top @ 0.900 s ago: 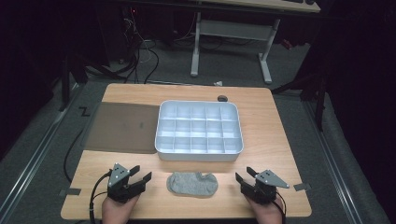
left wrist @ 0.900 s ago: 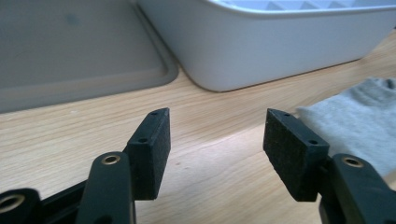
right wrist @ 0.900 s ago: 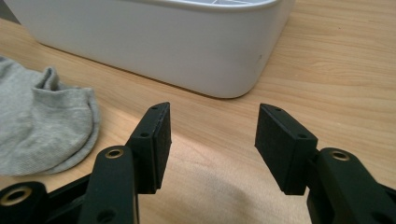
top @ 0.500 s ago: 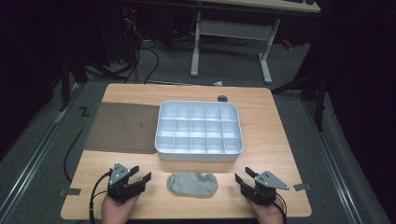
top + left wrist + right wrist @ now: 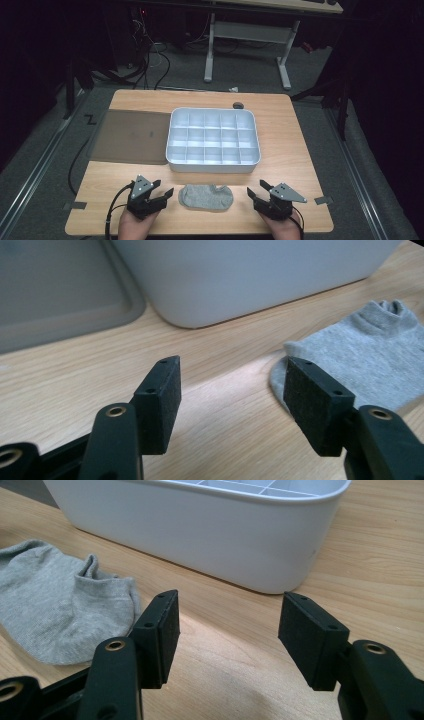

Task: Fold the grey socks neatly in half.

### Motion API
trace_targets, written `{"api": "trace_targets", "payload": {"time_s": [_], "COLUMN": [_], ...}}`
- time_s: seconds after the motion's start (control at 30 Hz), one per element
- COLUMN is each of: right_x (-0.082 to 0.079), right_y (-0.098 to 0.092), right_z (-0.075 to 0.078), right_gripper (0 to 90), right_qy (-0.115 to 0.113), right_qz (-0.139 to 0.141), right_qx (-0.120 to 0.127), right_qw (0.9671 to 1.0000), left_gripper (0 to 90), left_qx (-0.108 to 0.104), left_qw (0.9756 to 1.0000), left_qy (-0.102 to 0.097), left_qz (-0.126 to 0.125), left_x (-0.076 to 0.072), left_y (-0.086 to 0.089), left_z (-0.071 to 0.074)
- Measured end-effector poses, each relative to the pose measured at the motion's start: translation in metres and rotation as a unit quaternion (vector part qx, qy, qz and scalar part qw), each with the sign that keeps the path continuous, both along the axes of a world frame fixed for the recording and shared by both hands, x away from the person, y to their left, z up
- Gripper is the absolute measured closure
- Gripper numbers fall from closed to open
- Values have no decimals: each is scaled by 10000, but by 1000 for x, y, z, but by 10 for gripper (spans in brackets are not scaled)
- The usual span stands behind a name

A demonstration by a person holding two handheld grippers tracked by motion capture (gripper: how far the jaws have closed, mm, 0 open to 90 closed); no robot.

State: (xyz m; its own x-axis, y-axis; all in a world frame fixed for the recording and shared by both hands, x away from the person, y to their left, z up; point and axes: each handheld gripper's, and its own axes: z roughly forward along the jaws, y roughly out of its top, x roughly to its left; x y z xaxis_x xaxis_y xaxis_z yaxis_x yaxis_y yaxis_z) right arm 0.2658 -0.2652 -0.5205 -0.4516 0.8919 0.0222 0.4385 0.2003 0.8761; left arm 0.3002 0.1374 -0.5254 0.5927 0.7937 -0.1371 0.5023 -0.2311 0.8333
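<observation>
A grey ankle sock (image 5: 206,197) lies flat near the table's front edge, between the two grippers. My left gripper (image 5: 161,192) rests at its left, open, jaws empty; in the left gripper view (image 5: 231,382) the sock (image 5: 360,360) lies just past the right jaw. My right gripper (image 5: 256,192) rests at the sock's right, open and empty; in the right gripper view (image 5: 227,622) the sock (image 5: 60,600) lies left of the jaws. A white compartment box (image 5: 175,125) stands behind the sock, its wall (image 5: 240,275) (image 5: 200,530) close ahead of both grippers.
A grey flat lid (image 5: 130,136) lies left of the box, its edge (image 5: 60,305) ahead of the left gripper. A small dark object (image 5: 238,105) sits at the table's far edge. Bare wood (image 5: 290,145) lies right of the box.
</observation>
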Motion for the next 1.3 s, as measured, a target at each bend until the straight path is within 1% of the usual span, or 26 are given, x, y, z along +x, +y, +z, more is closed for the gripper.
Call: {"api": "trace_targets", "payload": {"time_s": [0.03, 0.07, 0.13, 0.17, 0.23, 0.27, 0.33, 0.37, 0.4, 0.43, 0.47, 0.57, 0.63, 0.7, 0.77, 0.83, 0.9, 0.93, 1.03, 1.07, 1.1, 1.13, 1.17, 1.2, 1.23, 1.3], "right_x": [0, 0, 1, 1, 2, 2, 3, 3, 3, 2, 2, 1, 0, -2, -1, 1, 3, 4, 9, 11, 12, 12, 12, 12, 12, 12], "right_y": [2, 2, 4, 5, 7, 7, 10, 17, 17, 21, 21, 31, 38, 45, 47, 50, 55, 57, 64, 66, 67, 66, 65, 64, 59, 56], "right_z": [0, 0, 1, 2, 3, 3, 4, 3, 3, 2, 2, 2, 1, -1, -2, -3, -4, -5, -7, -9, -10, -10, -11, -11, -11, -11], "right_gripper": [430, 430, 438, 446, 451, 451, 466, 480, 480, 492, 492, 499, 509, 525, 530, 538, 536, 536, 541, 557, 575, 592, 594, 598, 607, 611], "right_qy": [11, 11, 4, 7, 7, 7, 65, 119, 119, 177, 177, 271, 313, 373, 427, 515, 587, 600, 749, 772, 899, 923, 965, 1057, 1129, 1118], "right_qz": [61, 61, 110, 153, 189, 189, 218, 306, 306, 429, 429, 559, 642, 719, 736, 752, 762, 777, 794, 790, 766, 759, 730, 679, 628, 586], "right_qx": [-17, -17, -21, 22, 38, 38, 67, -34, -34, -21, -21, -15, -34, -134, -149, -106, -78, -87, -148, -262, -301, -294, -339, -363, -322, -350], "right_qw": [10000, 10000, 9999, 9999, 9998, 9998, 9997, 9995, 9995, 9989, 9989, 9981, 9974, 9966, 9963, 9958, 9953, 9951, 9939, 9935, 9925, 9924, 9921, 9914, 9911, 9914], "left_gripper": [396, 397, 413, 480, 531, 531, 540, 539, 539, 560, 560, 592, 590, 574, 567, 582, 624, 650, 703, 726, 746, 754, 755, 757, 754, 753], "left_qx": [28, 28, -6, -150, -196, -252, -530, -528, -499, -469, -441, -458, -524, -477, -454, -540, -455, -365, -50, 88, 213, 357, 438, 447, 425, 440], "left_qw": [10000, 10000, 10000, 9997, 9995, 9994, 9979, 9977, 9977, 9978, 9979, 9971, 9962, 9961, 9959, 9954, 9962, 9968, 9982, 9985, 9985, 9983, 9980, 9978, 9976, 9966], "left_qy": [-60, -60, -36, 94, 112, 134, 277, 311, 299, 271, 266, 398, 459, 422, 391, 398, 349, 330, 264, 227, 179, 138, 167, 199, 241, 334], "left_qz": [18, 18, -42, -174, -204, -182, -239, -294, -335, -371, -389, -465, -516, -607, -680, -688, -655, -635, -537, -500, -463, -439, -434, -447, -484, -607], "left_x": [2, 2, 9, 14, 15, 14, 10, 7, 4, 0, -3, -10, -10, -10, -8, -6, -5, -4, -4, -4, -5, -6, -6, -6, -6, -6], "left_y": [-5, -5, -10, -15, -16, -17, -16, -16, -16, -16, -15, -16, -20, -27, -33, -38, -43, -45, -49, -50, -50, -50, -49, -48, -47, -49], "left_z": [1, 1, 2, 3, 3, 4, 4, 4, 5, 5, 5, 1, 0, 1, 1, 0, 0, 0, -3, -3, -4, -4, -5, -6, -7, -7]}}
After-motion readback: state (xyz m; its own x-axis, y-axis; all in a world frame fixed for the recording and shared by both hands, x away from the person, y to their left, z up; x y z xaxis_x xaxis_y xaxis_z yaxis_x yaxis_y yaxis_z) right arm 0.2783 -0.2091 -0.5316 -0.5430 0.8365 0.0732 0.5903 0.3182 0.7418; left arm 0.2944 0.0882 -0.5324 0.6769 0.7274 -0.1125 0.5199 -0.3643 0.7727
